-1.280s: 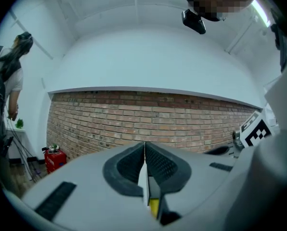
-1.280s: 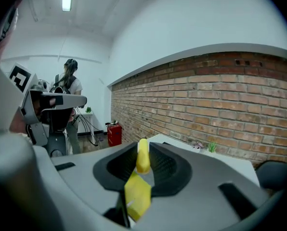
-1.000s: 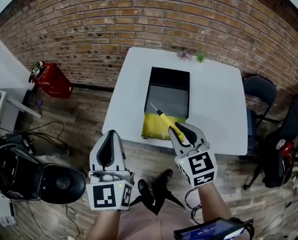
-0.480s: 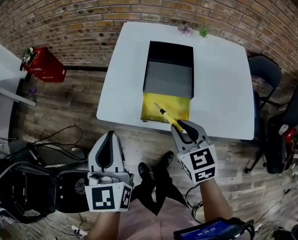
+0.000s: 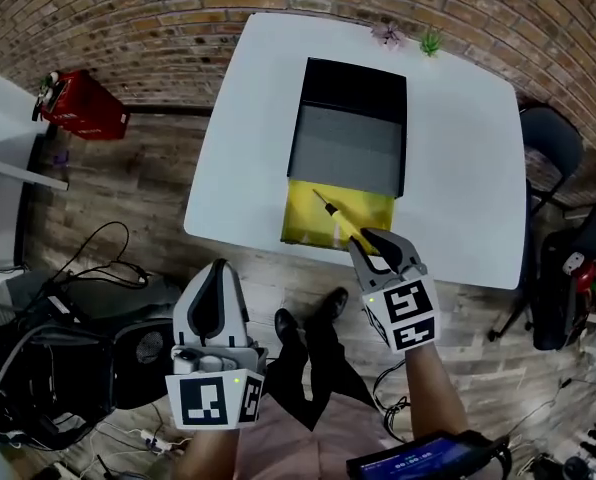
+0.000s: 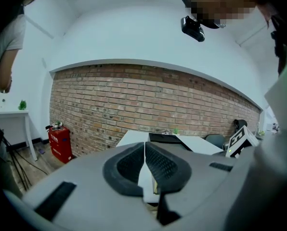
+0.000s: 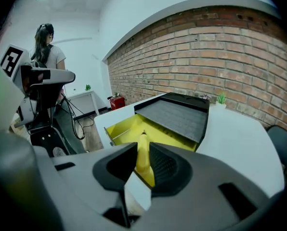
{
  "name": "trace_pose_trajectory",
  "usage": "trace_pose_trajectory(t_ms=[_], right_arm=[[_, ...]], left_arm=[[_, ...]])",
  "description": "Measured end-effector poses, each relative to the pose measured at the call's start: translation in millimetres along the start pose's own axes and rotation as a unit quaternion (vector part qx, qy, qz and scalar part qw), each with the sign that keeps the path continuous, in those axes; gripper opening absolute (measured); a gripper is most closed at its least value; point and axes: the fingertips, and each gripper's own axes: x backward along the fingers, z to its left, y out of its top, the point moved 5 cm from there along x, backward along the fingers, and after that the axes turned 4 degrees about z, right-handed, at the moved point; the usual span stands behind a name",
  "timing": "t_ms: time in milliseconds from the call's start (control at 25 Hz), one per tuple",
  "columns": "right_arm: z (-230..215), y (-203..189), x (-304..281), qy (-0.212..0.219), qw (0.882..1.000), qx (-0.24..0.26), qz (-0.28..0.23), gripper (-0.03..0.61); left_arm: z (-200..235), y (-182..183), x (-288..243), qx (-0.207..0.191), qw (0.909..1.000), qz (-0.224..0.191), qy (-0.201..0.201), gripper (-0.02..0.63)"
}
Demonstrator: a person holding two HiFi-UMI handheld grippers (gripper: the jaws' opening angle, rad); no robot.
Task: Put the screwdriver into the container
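right tongs (image 5: 376, 243) clenched on screwdriver (image 5: 335, 218) | tip over container (image 5: 368, 208) just ahead | drop not yet done | left tongs (image 5: 216, 278) clenched, empty

I cannot read any word or number here. The cube of the left hand-held gripper (image 5: 216, 270) carries a black and white square marker (image 5: 210, 402), and the cube of the right hand-held gripper (image 5: 372, 238) carries a similar one (image 5: 408, 315); both are only block patterns, not letters. The red metal box (image 6: 60, 141) on the floor by the brick wall has some white print, too small to read. The dark flat device (image 5: 428, 460) at the person's right arm shows a bluish line of characters, too blurred to read.
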Motion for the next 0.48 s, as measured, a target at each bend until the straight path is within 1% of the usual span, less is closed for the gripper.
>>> trace_pose_trajectory(t_ms=[240,480], right_arm=[[-10,4,-21,0.009,0.999,0.019,0.024,0.084],[-16,9,-25,0.005,1.0,0.021,0.008,0.109]], left_arm=[[3,-1,-16,0.004,0.9999,0.008,0.012,0.014],[-1,3,-24,0.004,0.9999,0.003,0.009,0.014]])
